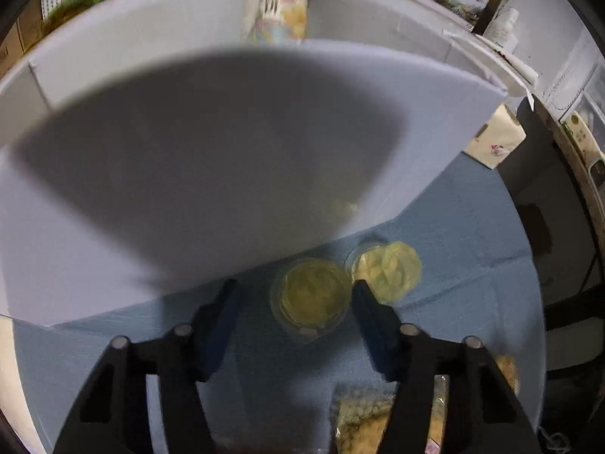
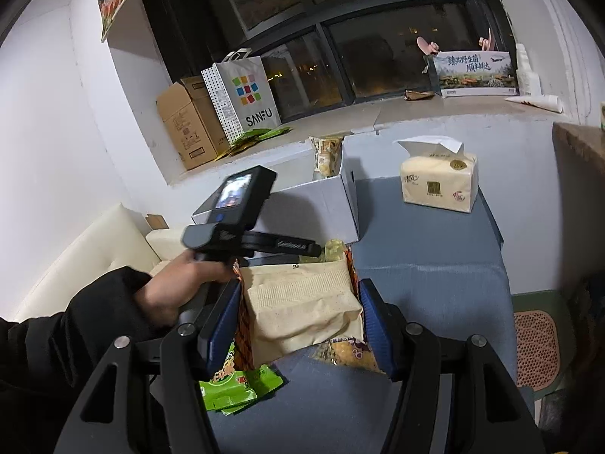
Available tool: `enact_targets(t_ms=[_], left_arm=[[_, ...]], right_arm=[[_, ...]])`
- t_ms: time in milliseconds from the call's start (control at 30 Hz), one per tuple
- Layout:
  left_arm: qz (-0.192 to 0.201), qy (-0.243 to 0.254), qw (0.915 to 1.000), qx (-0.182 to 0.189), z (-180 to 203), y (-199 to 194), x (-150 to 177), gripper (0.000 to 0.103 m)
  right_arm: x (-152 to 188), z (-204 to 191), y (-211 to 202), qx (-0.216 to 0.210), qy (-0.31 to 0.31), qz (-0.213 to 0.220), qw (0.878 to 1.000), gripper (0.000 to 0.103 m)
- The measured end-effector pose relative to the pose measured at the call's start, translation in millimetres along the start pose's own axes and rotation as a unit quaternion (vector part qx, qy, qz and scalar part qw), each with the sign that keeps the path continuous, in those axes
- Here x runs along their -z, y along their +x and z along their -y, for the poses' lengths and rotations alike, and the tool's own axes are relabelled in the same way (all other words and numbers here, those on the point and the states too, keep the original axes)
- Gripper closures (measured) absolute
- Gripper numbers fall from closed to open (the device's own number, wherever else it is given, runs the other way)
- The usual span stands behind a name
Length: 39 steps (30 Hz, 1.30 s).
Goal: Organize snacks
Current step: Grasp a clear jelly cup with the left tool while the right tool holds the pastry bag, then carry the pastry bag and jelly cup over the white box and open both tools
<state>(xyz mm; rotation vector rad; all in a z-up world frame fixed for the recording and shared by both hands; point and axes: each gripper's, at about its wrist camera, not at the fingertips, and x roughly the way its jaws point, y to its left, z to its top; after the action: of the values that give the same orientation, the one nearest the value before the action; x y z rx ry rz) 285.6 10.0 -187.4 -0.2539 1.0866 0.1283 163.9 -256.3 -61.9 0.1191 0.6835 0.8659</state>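
Left claw (image 1: 295, 302) beside box edge (image 1: 264, 261) (close)

Blue tablecloth (image 2: 427, 265): bare lane on the right half, between the white box (image 2: 325, 204) and the tissue pack (image 2: 438, 183), which stand apart. Left half: blocked by the white box wall (image 1: 189, 189), rising just behind two round yellow cups (image 1: 310, 295) that touch each other. Near edge: crowded by a beige snack bag (image 2: 302, 302), green packets (image 2: 238, 386) and the person's left hand (image 2: 177, 287).
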Motion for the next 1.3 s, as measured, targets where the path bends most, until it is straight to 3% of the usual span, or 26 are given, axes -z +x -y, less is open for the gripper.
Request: enact_targets(t_ms=[100, 267, 500, 700, 867, 1033, 1200, 1300], left_arm=[[0.000, -0.008, 0.9998, 0.017, -4, -1, 0, 0.064], [0.043, -0.009, 0.9981, 0.044, -17, -29, 15, 0.064], [0.139, 0.032, 0.9874, 0.069, -36, -121, 65, 0.064], [0.196, 0.022, 0.9748, 0.104, -66, -185, 91, 0.064], [0.231, 0.001, 0.9672, 0.107, -95, -215, 70, 0.064], [0.255, -0.016, 0.9616, 0.100, -118, -220, 26, 0.064], [0.251, -0.007, 0.9648, 0.079, -128, -203, -24, 0.064], [0.224, -0.028, 0.9700, 0.091, -140, -182, -46, 0.064]], right_arm=[[2, 1, -2, -0.002, 0.000, 0.000, 1.000, 0.038], [4, 1, -3, -0.002, 0.004, -0.001, 1.000, 0.038], [2, -9, 4, -0.011, -0.005, -0.006, 1.000, 0.038], [-10, -28, 21, -0.016, -0.029, -0.014, 0.999, 0.038], [-37, -54, 46, -0.025, -0.066, -0.019, 0.997, 0.038], [-83, -75, 75, -0.009, -0.103, -0.015, 0.995, 0.038], [-139, -81, 119, 0.012, -0.100, -0.014, 0.995, 0.038], [-165, -79, 151, 0.028, -0.099, -0.022, 0.994, 0.038]])
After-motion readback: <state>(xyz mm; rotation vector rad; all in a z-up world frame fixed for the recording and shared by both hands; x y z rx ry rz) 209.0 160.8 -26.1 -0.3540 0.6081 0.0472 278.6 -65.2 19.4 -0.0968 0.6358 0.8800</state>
